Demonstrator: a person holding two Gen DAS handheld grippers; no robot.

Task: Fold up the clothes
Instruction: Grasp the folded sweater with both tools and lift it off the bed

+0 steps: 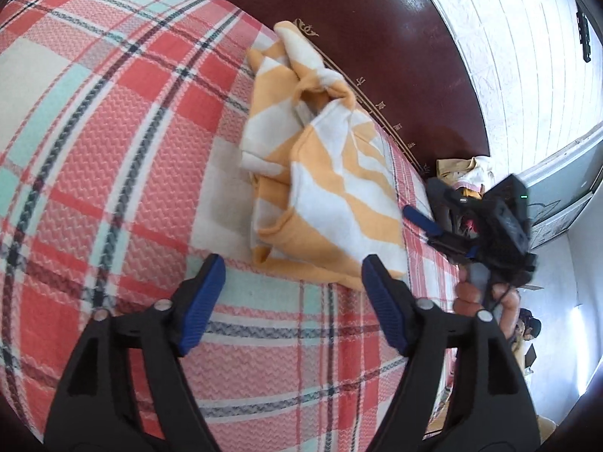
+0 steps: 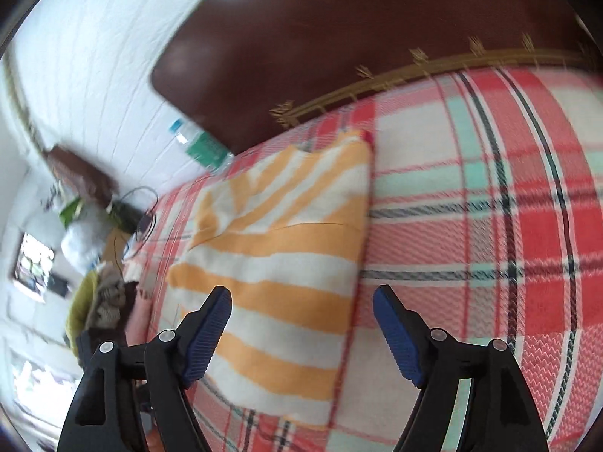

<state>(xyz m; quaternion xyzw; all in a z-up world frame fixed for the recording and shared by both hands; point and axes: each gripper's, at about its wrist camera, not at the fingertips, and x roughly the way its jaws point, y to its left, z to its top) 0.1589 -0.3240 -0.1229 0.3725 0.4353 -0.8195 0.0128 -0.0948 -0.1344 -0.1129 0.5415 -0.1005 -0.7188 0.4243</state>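
An orange-and-white striped garment (image 1: 320,173) lies partly folded and bunched on the plaid bed cover (image 1: 113,143). My left gripper (image 1: 294,267) is open and empty, hovering just short of the garment's near edge. In the right wrist view the garment (image 2: 279,248) lies flatter, its folded edge running down the middle. My right gripper (image 2: 301,297) is open and empty above the garment's near part. The right gripper also shows in the left wrist view (image 1: 422,222), to the right of the garment, held by a hand.
A dark brown headboard (image 1: 377,37) runs along the far side of the bed, with a white wall (image 1: 527,56) behind it. A plastic bottle (image 2: 199,147) lies near the bed's corner. Piles of clothes and bags (image 2: 98,293) sit beside the bed.
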